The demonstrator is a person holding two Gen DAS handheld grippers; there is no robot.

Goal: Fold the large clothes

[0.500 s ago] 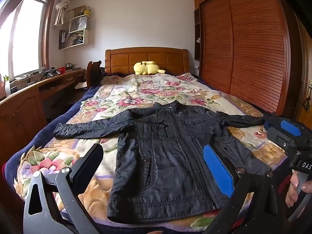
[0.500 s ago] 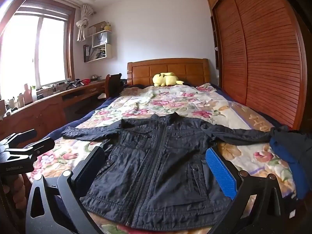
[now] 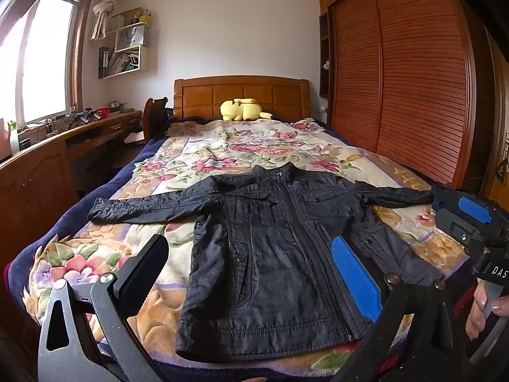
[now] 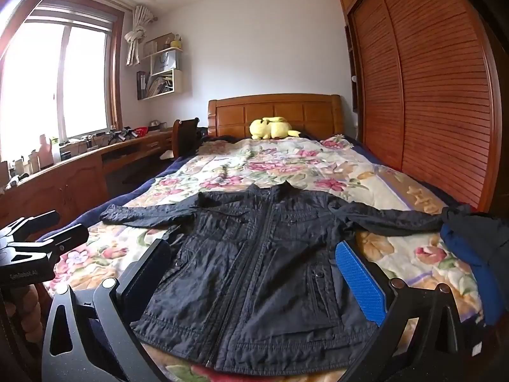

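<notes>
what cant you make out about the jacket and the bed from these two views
- Jacket hem, right corner: left wrist view, behind the left gripper's blue finger.
- Jacket's right cuff: right wrist view, runs against a dark and blue bundle; what that bundle is cannot be told.
- Foot of the bed: both views, cut off by the bottom edge.
- Desk items: too small, washed out by window glare.

A black jacket [image 3: 273, 254] lies on a floral pink-and-cream blanket [image 3: 254, 149]; the plush toy [image 3: 243, 109] is yellow.

Both wrist cams at bed foot, facing headboard [image 3: 241, 92], sharing jacket [image 4: 264, 254].
</notes>
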